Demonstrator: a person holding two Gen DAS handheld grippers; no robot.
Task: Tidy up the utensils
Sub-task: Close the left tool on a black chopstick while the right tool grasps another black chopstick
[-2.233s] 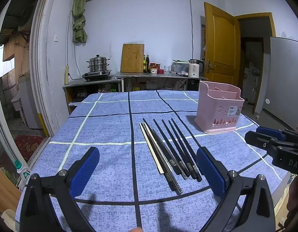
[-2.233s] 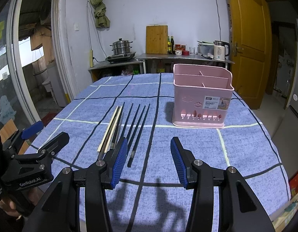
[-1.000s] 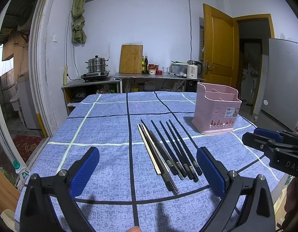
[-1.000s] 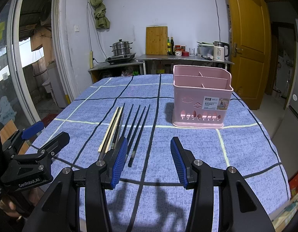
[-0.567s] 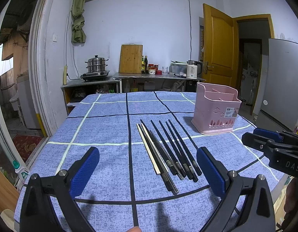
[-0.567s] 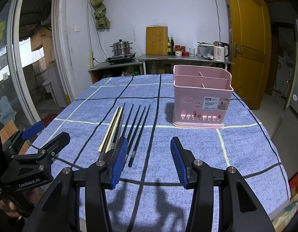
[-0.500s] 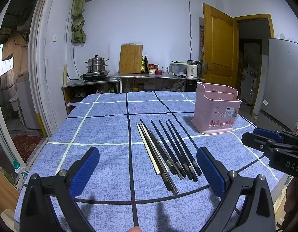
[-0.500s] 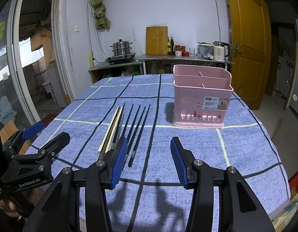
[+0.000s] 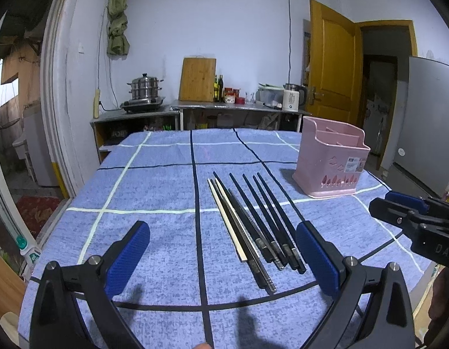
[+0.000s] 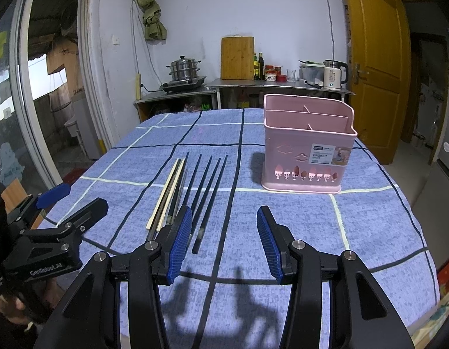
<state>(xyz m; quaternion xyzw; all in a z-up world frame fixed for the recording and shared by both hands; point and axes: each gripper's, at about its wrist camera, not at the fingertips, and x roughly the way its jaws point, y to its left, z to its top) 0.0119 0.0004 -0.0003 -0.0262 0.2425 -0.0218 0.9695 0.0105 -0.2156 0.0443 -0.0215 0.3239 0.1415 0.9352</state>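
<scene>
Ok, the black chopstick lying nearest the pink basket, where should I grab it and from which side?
Take the rightmost black chopstick near its thicker near end, from above with the right hand-held gripper, fingers straddling it. It lies flat on the tablecloth, with a small gap from its neighbour, and that end points toward you.

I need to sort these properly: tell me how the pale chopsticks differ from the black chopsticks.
The pale chopsticks are light wood-coloured; the black chopsticks are dark with metallic-looking near ends. The pale ones lie at the left edge of the row, the black ones to their right, nearer the pink basket. Both lie flat on the blue cloth, roughly parallel.
</scene>
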